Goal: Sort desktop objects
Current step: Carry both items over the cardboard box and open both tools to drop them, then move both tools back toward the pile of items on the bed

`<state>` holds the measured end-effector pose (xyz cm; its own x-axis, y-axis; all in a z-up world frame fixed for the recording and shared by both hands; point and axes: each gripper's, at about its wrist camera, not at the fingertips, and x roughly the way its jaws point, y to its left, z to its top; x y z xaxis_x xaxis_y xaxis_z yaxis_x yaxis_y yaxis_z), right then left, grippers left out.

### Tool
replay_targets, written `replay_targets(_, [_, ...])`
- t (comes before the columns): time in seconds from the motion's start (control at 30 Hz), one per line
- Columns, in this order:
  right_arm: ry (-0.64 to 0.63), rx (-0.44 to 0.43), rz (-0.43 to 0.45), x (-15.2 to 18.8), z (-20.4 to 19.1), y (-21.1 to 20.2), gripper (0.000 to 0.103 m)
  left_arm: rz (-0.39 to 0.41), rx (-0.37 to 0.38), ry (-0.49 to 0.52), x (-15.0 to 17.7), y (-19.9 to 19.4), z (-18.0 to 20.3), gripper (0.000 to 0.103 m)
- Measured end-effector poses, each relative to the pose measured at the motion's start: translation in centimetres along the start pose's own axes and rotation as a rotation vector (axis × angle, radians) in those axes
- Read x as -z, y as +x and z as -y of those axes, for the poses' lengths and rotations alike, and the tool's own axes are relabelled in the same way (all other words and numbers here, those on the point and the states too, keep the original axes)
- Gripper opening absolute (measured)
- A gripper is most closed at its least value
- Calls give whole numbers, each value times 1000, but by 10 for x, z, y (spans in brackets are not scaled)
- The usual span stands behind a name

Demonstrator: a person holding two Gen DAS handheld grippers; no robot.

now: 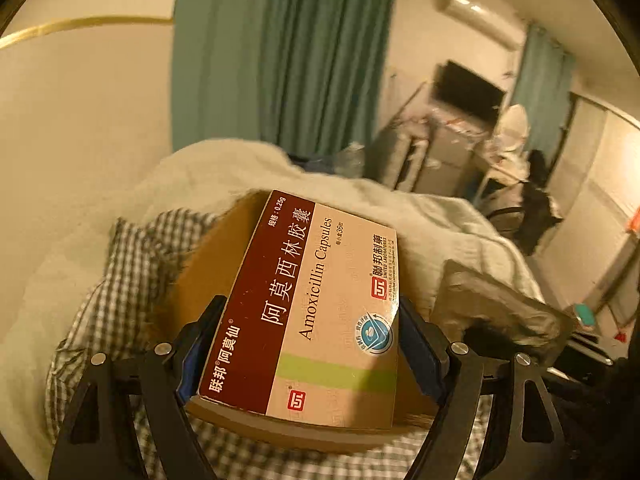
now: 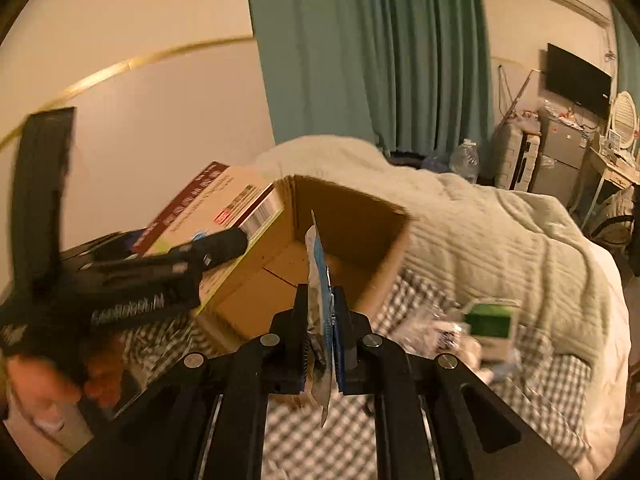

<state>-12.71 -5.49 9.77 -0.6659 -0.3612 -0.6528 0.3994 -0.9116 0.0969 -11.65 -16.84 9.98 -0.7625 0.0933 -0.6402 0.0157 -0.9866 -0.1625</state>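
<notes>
- While both tools carry a load, seems early to midway in the sorting: nothing visibly lies on the bare stretch of floor inside the cardboard box [image 2: 360, 216], though part of it is hidden.
- Left gripper [image 1: 310, 308]: clamped across the width of the amoxicillin carton [image 1: 320, 292], blue pads pressing its two long sides.
- Carries that carton over the left part of the cardboard box, seemingly above the rim and not yet set down.
- Carton's long axis: runs forward along the fingers, far end tilted up and to the left, printed face upward.
- Right gripper [image 2: 320, 300]: closed on a thin foil sachet [image 2: 318, 256], pinched flat between the pads.
- Holds the sachet at the near rim of the cardboard box, far tip reaching over the opening.
- Sachet's orientation: on edge, broad faces to the sides, long axis pointing forward into the cardboard box.
- Left to do, by judgement: release both loads, then fetch the green packet [image 2: 490, 320] and the blurred small items beside it, lying right of the cardboard box on the checked sheet [image 2: 560, 392].
</notes>
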Motion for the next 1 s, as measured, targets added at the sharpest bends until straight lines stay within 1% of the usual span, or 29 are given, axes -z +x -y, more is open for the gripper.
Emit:
replay_targets(0.03, [15, -22, -33, -4, -4, 20, 9, -12, -9, -9, -1, 7, -7, 83])
replay_targets(0.1, [31, -31, -62, -8, -8, 47, 9, -32, -33, -32, -2, 22, -20, 83])
replay_targets(0.17, [35, -20, -76, -7, -10, 65, 9, -54, -41, -52, 2, 30, -27, 84])
replay_targets(0.2, [34, -30, -77, -5, -9, 70, 10, -72, -42, -61, 7, 33, -32, 84])
replay_targets(0.23, [33, -32, -74, -3, -9, 71, 15, -88, -42, -62, 6, 38, -35, 84])
replay_targets(0.27, [30, -24, -69, -2, -6, 71, 20, -81, -38, -63, 7, 40, -35, 84])
replay_targets(0.3, [24, -12, -63, 0, -2, 70, 32, -61, -25, -58, 7, 39, -34, 84])
replay_targets(0.33, [24, -5, -52, 1, 2, 65, 44, -46, -16, -47, 7, 38, -33, 86])
replay_targets(0.4, [35, -2, -39, 6, 11, 54, 52, -23, -18, -17, 7, 33, -29, 90])
replay_targets(0.47, [52, 13, -25, 8, 18, 43, 54, 18, -31, 30, 7, 21, -22, 94])
replay_targets(0.53, [68, 20, -1, 11, 27, 23, 58, 30, -30, 63, 5, 12, -15, 98])
replay_targets(0.6, [76, 18, 42, 15, 38, 0, 64, 63, -38, 72, 5, -3, -8, 98])
replay_targets(0.63, [78, 21, 64, 19, 44, -13, 68, 77, -28, 69, 6, -10, -5, 98])
replay_targets(0.7, [83, 31, 103, 28, 55, -34, 73, 102, 9, 66, 11, -23, 4, 100])
replay_targets(0.8, [95, 71, 125, 45, 79, -60, 73, 107, 35, 85, 17, -32, 23, 100])
replay_targets(0.87, [101, 97, 132, 57, 96, -71, 73, 80, 67, 94, 21, -33, 42, 101])
replay_targets(1.0, [155, 132, 127, 82, 133, -94, 73, 45, 125, 98, 31, -27, 78, 101])
